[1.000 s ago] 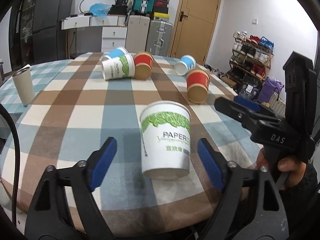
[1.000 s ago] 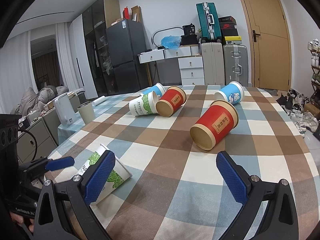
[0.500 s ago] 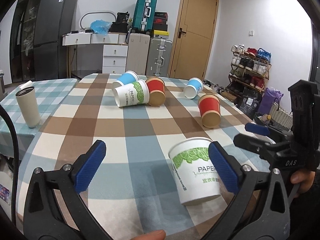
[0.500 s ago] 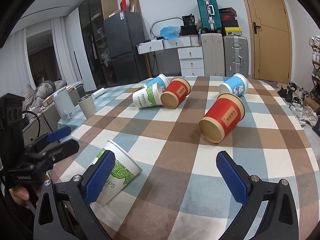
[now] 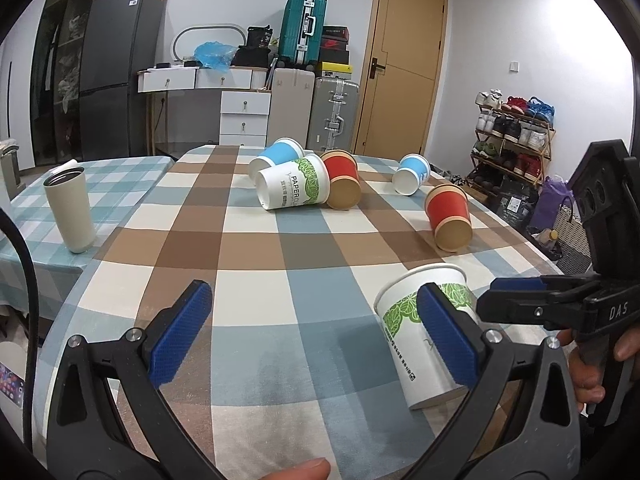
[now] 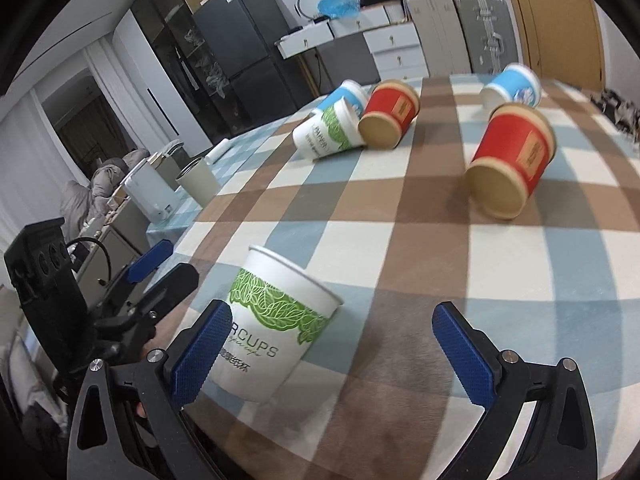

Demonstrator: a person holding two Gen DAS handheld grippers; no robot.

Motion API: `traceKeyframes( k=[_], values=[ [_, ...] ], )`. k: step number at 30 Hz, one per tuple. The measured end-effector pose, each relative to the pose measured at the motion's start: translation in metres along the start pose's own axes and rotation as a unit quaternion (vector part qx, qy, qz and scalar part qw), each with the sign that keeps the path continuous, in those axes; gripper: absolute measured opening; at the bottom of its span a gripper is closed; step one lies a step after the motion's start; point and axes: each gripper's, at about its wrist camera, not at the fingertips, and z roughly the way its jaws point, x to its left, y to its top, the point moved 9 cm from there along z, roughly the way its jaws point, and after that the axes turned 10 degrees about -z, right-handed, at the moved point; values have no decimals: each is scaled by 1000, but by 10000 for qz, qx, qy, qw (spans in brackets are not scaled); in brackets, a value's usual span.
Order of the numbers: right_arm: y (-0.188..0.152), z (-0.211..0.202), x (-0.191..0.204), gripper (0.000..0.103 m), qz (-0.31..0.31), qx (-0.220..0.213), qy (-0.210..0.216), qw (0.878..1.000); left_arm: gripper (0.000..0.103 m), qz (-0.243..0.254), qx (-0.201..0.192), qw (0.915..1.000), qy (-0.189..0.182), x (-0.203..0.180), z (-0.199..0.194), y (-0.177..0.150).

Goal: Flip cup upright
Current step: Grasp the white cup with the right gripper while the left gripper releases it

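Note:
A white paper cup with green leaf print point(image 5: 404, 324) point(image 6: 276, 320) stands upright on the checked tablecloth near the front edge. My left gripper point(image 5: 312, 332) is open and empty; its right pad overlaps the cup in view, and the cup is off to its right. My right gripper point(image 6: 336, 352) is open and empty, with the cup just inside its left pad. The right gripper also shows at the left wrist view's right edge point(image 5: 560, 300), close to the cup.
Several cups lie on their sides farther back: a white-green one point(image 5: 294, 186), a blue one point(image 5: 276, 154), two red ones point(image 5: 342, 178) point(image 5: 448, 216), another blue one point(image 5: 412, 174). A beige tumbler point(image 5: 70, 210) stands on the side table at left.
The left gripper has drawn back and shifted left, so the upright cup now sits at its right pad. The right gripper has swung in toward the cup.

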Motion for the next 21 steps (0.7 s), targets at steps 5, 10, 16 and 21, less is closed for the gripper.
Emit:
traceKeyframes(
  k=[5,10,16,21],
  values=[
    [3,21,10,102,318,279,387,9984,102,11,22,10000,82,6,2,-2],
    [8,38,17,95,568,472,693,9949,102,6,91,9998,169,12,4,-4],
    [10,52,20,78,931,749,1045,9873,102,-53,176,9996,190,18,7,-6],
    [14,41,22,74,911,623,1112,9876,102,-102,270,9995,91,17,10,-8]
  ],
)
